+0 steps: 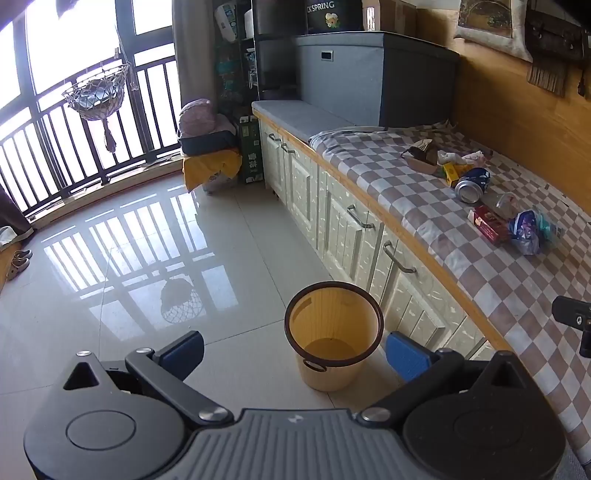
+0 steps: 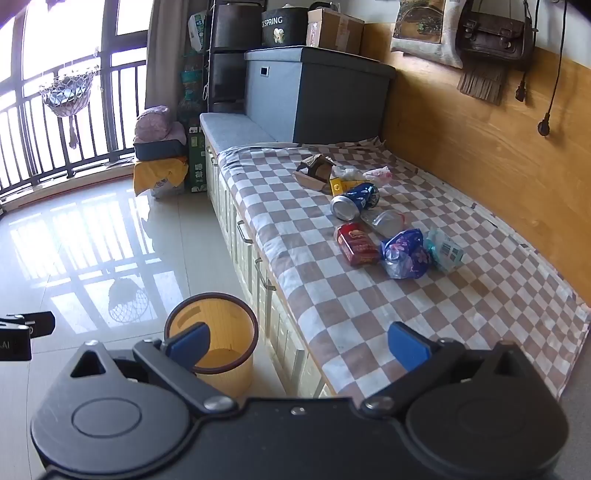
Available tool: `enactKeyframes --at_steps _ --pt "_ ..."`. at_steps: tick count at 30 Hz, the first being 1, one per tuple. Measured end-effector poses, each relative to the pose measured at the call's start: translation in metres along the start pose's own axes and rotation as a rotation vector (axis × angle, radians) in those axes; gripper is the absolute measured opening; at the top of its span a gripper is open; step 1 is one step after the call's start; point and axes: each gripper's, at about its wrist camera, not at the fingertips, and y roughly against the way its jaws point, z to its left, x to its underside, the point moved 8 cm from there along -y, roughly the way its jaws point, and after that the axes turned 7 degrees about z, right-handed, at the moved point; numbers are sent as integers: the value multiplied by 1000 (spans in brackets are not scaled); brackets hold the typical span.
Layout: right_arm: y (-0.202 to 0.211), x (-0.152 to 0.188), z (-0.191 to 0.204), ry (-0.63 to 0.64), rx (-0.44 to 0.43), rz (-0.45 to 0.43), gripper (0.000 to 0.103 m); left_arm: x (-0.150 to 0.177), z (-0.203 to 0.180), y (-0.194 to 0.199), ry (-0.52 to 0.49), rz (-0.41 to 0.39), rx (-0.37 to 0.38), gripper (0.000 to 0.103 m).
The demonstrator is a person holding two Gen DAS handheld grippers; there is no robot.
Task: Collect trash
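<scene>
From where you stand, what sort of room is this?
Most likely a lived-in room at home beside a balcony: a cabinet bench under a checked cloth, a railing before tall windows, a satchel on the wooden wall, and a wastebasket on the tiled floor.

Layout of the scene. A bench (image 2: 258, 291) runs along the wall at right, its top covered by a cloth (image 2: 369, 314); the floor (image 2: 92, 240) lies to its left. A bin (image 2: 221, 332) stands upright on the floor, just beside the bench front. On the cloth, well beyond the bin, a cluster of litter lies in a row from far to near: cardboard piece (image 2: 314, 171), can (image 2: 354, 201) on its side, small box (image 2: 357, 244), crumpled bag (image 2: 405, 254), with a packet (image 2: 445, 251) to the bag's right. Behind the litter a storage box (image 2: 317, 96) sits on the bench's far end. A railing (image 2: 55, 147) closes the far left
</scene>
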Motion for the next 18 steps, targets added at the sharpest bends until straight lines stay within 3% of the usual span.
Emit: enactKeyframes --at_steps 18 --pt "2 0 0 0 0 -2 103 0 0 0 4 -3 6 103"
